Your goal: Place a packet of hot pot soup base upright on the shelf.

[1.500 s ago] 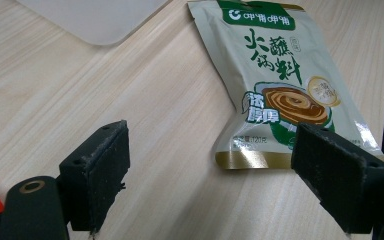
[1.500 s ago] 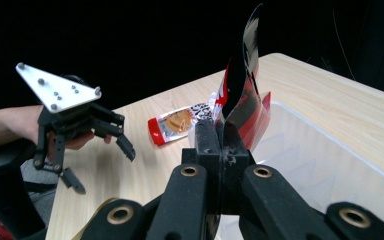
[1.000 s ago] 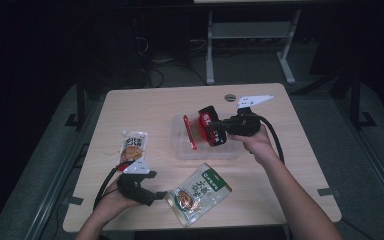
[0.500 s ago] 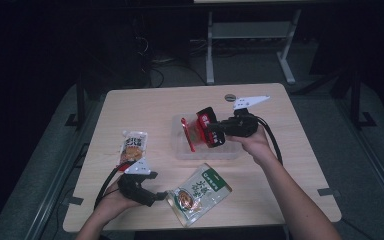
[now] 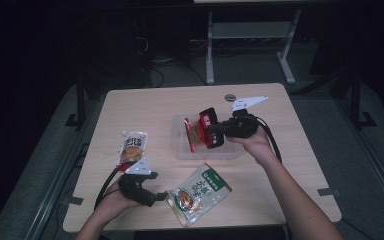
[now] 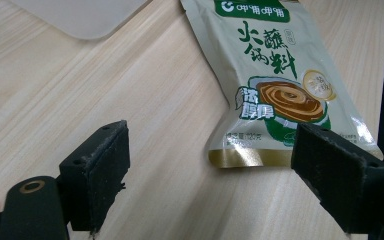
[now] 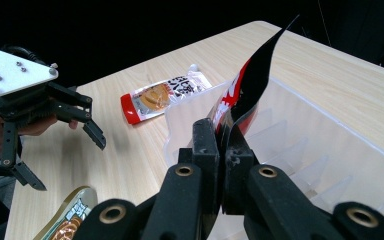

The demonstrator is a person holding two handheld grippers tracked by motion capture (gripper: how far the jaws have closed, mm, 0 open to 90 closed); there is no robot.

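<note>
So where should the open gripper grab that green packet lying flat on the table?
Probably the green packet's gold bottom edge, which points at the left gripper. It lies flat, so come in low from that near side, one jaw sliding under the thin sealed edge, the other above.

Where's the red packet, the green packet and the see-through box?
red packet [image 7: 240, 90], right gripper view, its upper half.
green packet [image 6: 275, 75], left gripper view, its printed front.
see-through box [image 5: 180, 147], high view, its left wall.

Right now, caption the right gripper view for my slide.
Right hand-held gripper pinches a red-and-black foil packet above the clear plastic bin.
</note>
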